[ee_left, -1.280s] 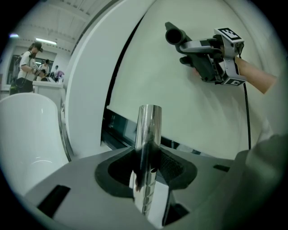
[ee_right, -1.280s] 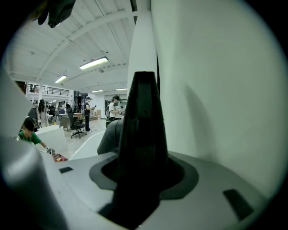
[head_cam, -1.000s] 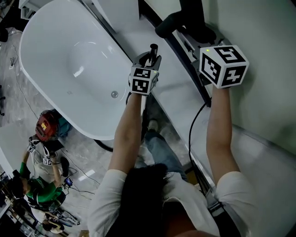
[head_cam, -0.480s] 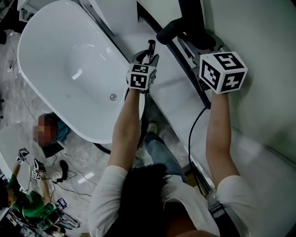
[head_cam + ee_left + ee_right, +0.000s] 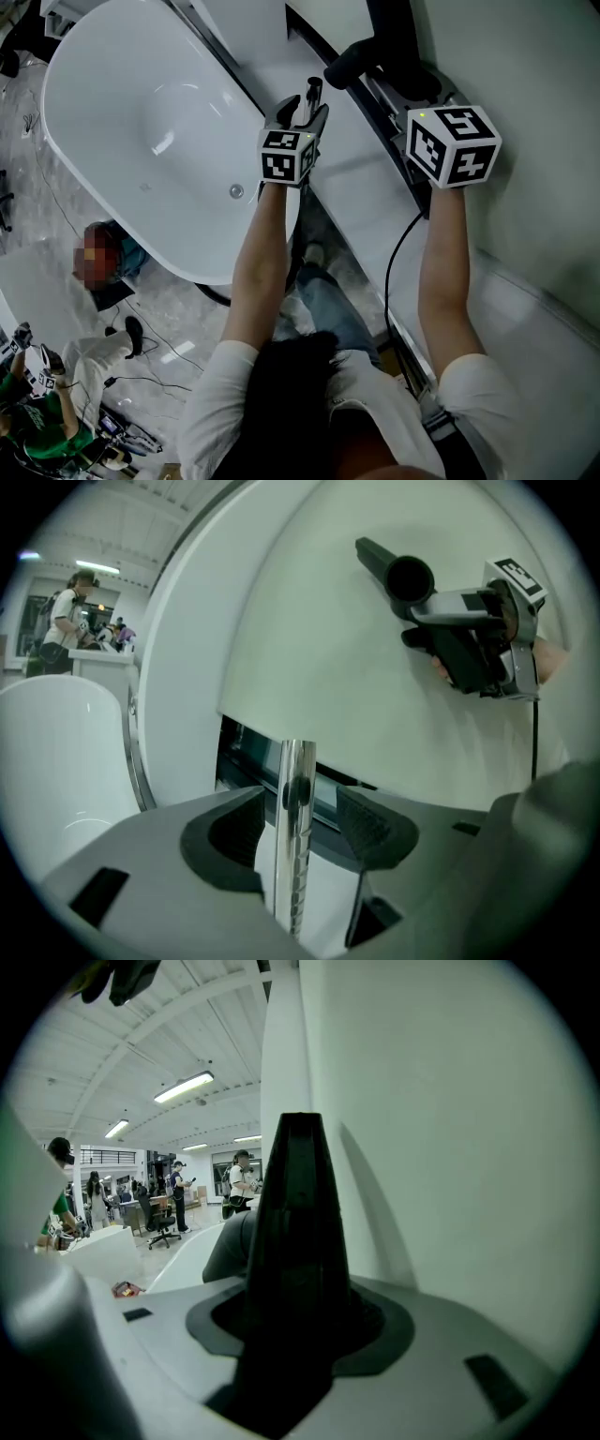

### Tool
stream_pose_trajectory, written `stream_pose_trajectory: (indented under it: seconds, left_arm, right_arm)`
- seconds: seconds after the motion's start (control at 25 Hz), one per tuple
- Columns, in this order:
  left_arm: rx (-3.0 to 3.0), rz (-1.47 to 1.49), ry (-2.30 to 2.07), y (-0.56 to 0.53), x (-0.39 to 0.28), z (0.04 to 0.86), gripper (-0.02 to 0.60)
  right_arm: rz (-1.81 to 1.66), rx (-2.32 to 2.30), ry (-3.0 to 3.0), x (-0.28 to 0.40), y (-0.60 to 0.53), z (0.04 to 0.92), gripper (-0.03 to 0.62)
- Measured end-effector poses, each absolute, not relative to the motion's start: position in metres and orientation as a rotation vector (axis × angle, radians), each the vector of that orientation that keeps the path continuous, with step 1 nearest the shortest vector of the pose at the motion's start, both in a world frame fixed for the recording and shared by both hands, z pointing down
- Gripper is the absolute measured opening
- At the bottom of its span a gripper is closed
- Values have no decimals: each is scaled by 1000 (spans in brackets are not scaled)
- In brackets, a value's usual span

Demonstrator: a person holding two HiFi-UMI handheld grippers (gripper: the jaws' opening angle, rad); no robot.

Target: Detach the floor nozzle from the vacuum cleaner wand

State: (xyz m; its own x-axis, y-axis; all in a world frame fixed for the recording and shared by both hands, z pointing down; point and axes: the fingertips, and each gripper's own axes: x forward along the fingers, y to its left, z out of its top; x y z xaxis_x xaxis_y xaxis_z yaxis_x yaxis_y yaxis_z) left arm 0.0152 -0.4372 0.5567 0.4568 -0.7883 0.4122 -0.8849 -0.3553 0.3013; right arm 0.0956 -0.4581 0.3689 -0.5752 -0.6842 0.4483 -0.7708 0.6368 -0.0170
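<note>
No legible text or labels anywhere

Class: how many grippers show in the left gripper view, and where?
2. The left gripper fills the bottom; its jaws have just been opening, a chrome rod between them. The right gripper is upper right, gripping the black vacuum. None seems hidden.

Your shiny chrome wand tube [image 5: 296,827] stands upright between your left tool's [image 5: 302,109] jaws, which have just been opening, right pad clear. Your right tool [image 5: 412,89] clamps the black tapered plastic vacuum piece [image 5: 295,1241], apart from it.
</note>
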Motion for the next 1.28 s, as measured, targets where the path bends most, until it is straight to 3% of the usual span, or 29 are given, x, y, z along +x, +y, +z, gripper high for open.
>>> stream_pose_trajectory:
  seconds: [0.44, 1.28]
  left_arm:
    - [2248, -21, -1503, -379, -31, 475, 239]
    - [2335, -6, -1627, -226, -36, 329, 239]
  right_arm:
    - [380, 1229, -2473, 81, -430, 387, 219]
    - [304, 1589, -2424, 99, -278, 320, 219]
